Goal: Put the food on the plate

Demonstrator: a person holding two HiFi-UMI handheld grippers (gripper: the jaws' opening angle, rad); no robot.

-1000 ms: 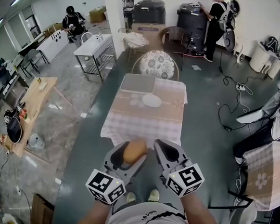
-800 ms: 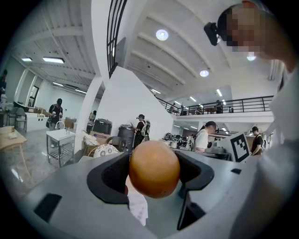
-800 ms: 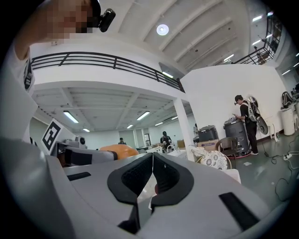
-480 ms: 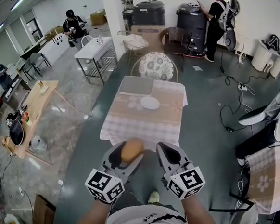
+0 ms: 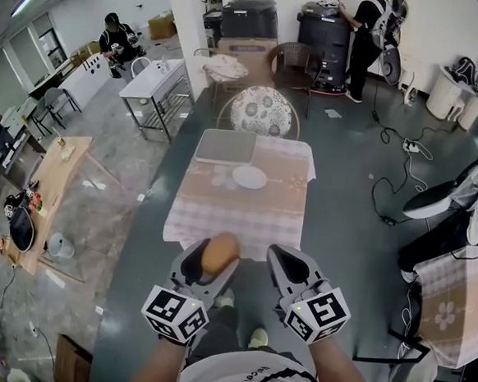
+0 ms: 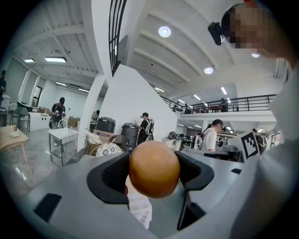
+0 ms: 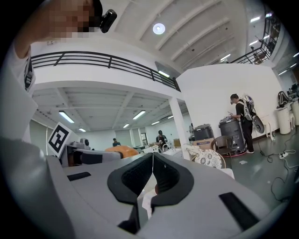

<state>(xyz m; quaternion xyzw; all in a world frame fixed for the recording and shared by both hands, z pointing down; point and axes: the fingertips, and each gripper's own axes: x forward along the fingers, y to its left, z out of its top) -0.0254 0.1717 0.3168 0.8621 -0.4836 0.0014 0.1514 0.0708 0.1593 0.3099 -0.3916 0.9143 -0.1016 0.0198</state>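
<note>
Round orange-brown food item (image 6: 154, 169), clamped between the 2 jaws of the left gripper (image 5: 214, 262); the dark pads (image 6: 110, 175) press on its 2 flanks, and its top and front bulge clear of them. From the right gripper's camera the same item (image 7: 122, 150) shows as an orange dome to that gripper's left, near it but not touching.

Right gripper (image 5: 286, 266), level with the left 1 and just beside it: its jaws meet with only a hairline seam between them (image 7: 152, 173), and nothing is held there.

Ahead of both grippers stands a table (image 5: 212, 221) under a checked cloth; in the head view the food appears at the table's near edge. The white plate (image 5: 249, 177) lies further on, past the table's middle and well apart from the food, with nothing on it. A grey tray (image 5: 226, 145) sits just beyond the plate, and a chair with a patterned cushion (image 5: 262, 111) stands behind the table's far end.
</note>
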